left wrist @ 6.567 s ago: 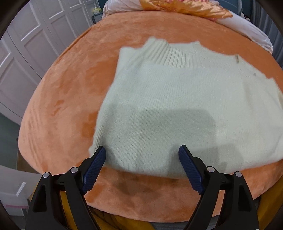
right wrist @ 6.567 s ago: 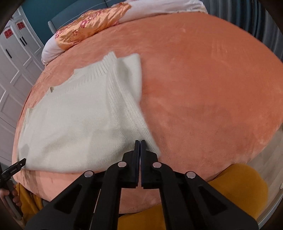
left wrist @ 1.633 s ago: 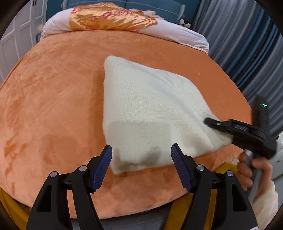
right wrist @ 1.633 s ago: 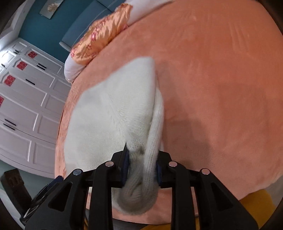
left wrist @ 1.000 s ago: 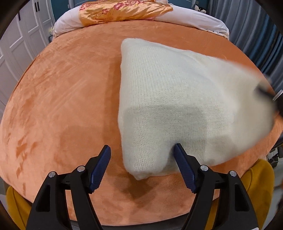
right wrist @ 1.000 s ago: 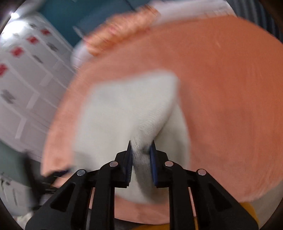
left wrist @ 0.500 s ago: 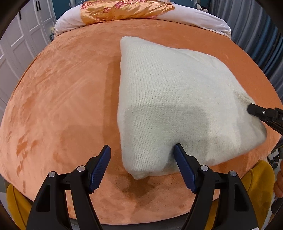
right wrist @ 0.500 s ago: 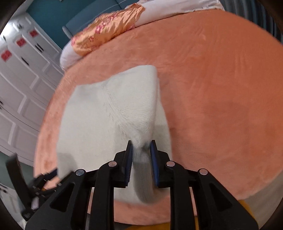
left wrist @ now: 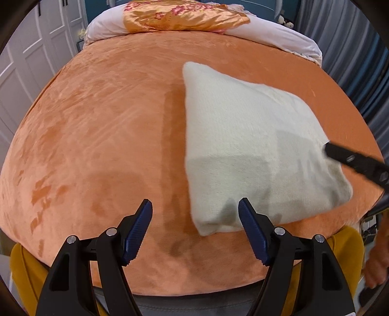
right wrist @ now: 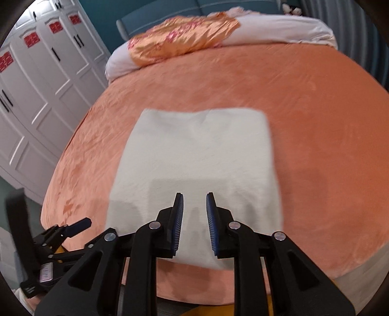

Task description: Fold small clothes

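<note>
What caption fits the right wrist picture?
Open right gripper above a folded cream sweater lying on an orange bed.

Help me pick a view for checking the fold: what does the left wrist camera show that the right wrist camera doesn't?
Left only: a bare hand at the right edge.
Right only: white wardrobe doors with red stickers, and the folded sweater as a neat rectangle.
Both: sweater on the orange bedspread, the satin pillow, left tongs and right tongs open.

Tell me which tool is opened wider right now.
The left tool: its blue pads stand far apart, over the bare orange blanket beside the folded sweater. The right tool shows only a narrow gap, just over the sweater's near edge.
</note>
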